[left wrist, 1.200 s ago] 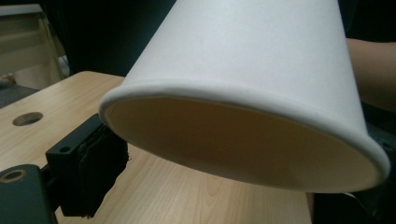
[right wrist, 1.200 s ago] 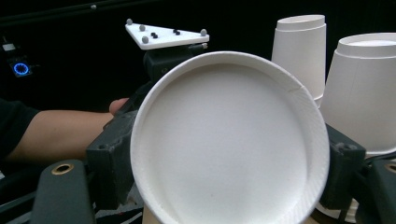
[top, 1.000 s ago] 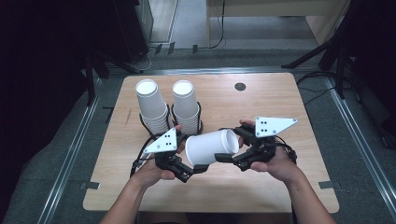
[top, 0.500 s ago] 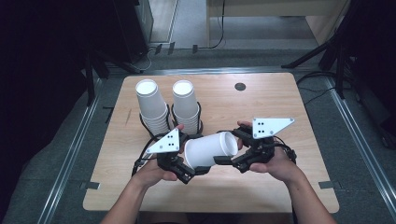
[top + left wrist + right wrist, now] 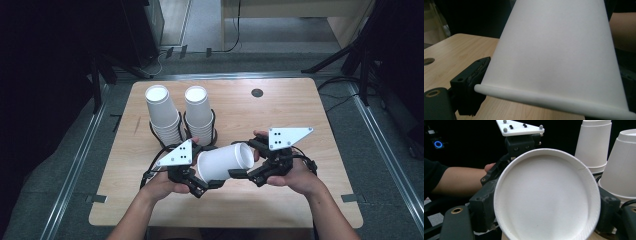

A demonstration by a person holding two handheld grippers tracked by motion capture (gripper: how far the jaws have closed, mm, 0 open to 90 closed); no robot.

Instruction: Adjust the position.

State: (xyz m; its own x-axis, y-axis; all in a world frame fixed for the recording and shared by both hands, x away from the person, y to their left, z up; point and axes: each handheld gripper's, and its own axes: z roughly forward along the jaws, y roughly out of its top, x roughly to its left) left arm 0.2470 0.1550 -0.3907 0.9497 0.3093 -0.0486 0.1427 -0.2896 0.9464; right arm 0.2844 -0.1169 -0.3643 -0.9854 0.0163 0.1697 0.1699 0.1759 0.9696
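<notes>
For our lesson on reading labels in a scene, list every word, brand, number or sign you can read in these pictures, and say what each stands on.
None can be read.
The white paper cup held between the two grippers is plain.
The two cup stacks carry no print.
The grey plates bear only small dark dots, no letters.
The wooden table is unmarked.

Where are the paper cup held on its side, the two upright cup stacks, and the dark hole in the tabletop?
paper cup (image 5: 223, 161), high view, on its side wall.
left cup stack (image 5: 161, 109), high view, top cup's wall.
right cup stack (image 5: 198, 107), high view, top cup's wall.
dark hole (image 5: 257, 92), high view, its middle.
</notes>
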